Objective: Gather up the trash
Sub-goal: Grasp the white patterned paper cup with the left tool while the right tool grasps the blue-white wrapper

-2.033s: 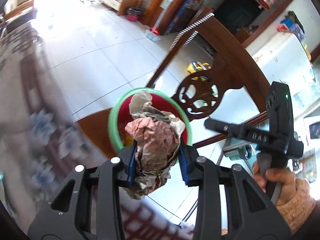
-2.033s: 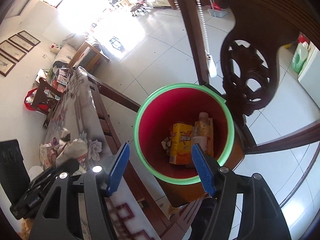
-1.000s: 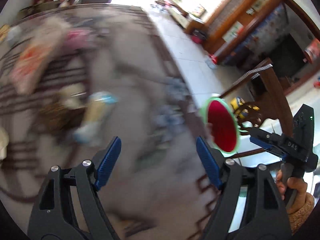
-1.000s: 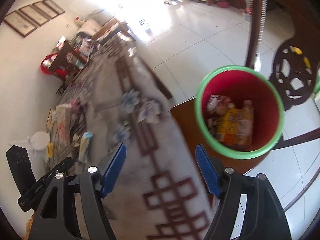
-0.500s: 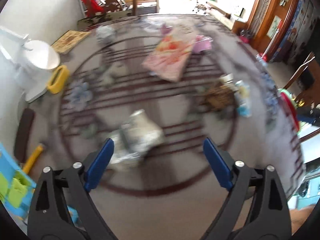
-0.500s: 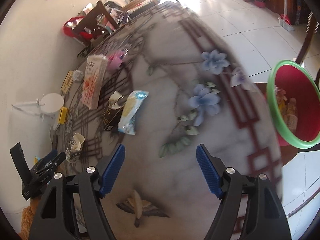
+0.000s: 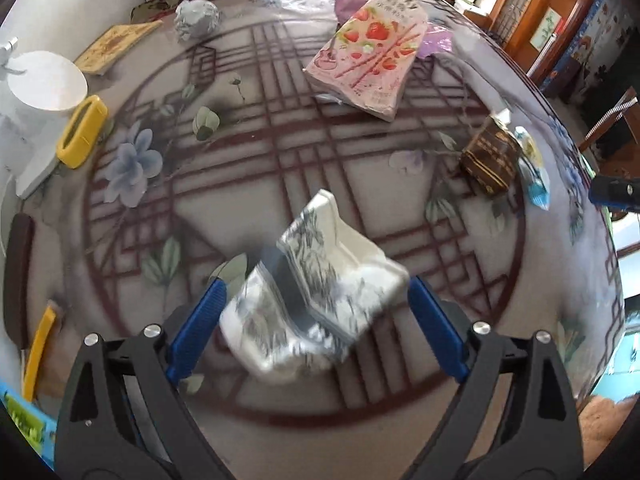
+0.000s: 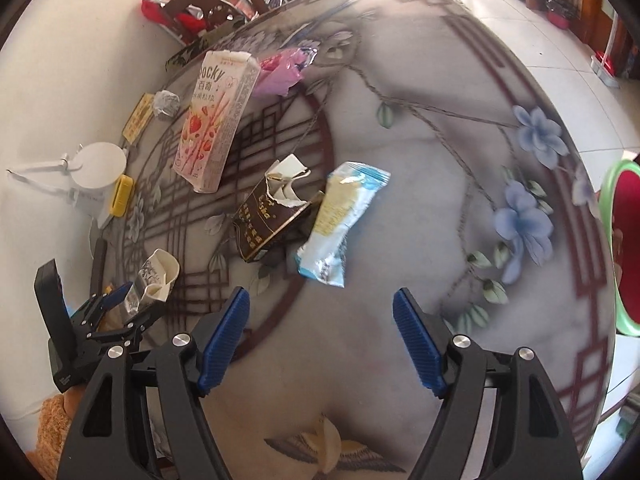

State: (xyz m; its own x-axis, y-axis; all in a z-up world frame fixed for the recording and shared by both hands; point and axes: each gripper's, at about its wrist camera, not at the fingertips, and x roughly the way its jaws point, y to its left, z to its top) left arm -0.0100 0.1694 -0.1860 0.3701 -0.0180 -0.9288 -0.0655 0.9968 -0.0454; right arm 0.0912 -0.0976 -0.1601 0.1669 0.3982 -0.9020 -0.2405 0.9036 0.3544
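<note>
Left gripper [image 7: 316, 320]: fingers spread wide, one on each side of a crushed white paper cup [image 7: 320, 300] with grey printed pattern. Cup lies on its side on the worktop [image 7: 248, 184]; picture blurred there, cannot tell if either finger touches it.

Right gripper [image 8: 322, 340]: fingers apart, nothing between them, held above a bare stretch of the worktop's near side.

Other trash on the round patterned worktop:
- pink Pocky box [image 8: 214, 120], lying flat, far left in the right wrist view
- crumpled pink wrapper [image 8: 280, 70], touching the box's far end
- torn brown carton [image 8: 272, 216], near centre
- light blue snack wrapper [image 8: 340, 224], just right of the carton, edges touching
- grey foil ball [image 7: 197, 20], far edge

Red bin with green rim [image 8: 622, 248]: right, beyond the worktop's edge, only partly in view.

Left edge: white round stand [image 7: 44, 84], yellow clip-like item [image 7: 82, 131].
</note>
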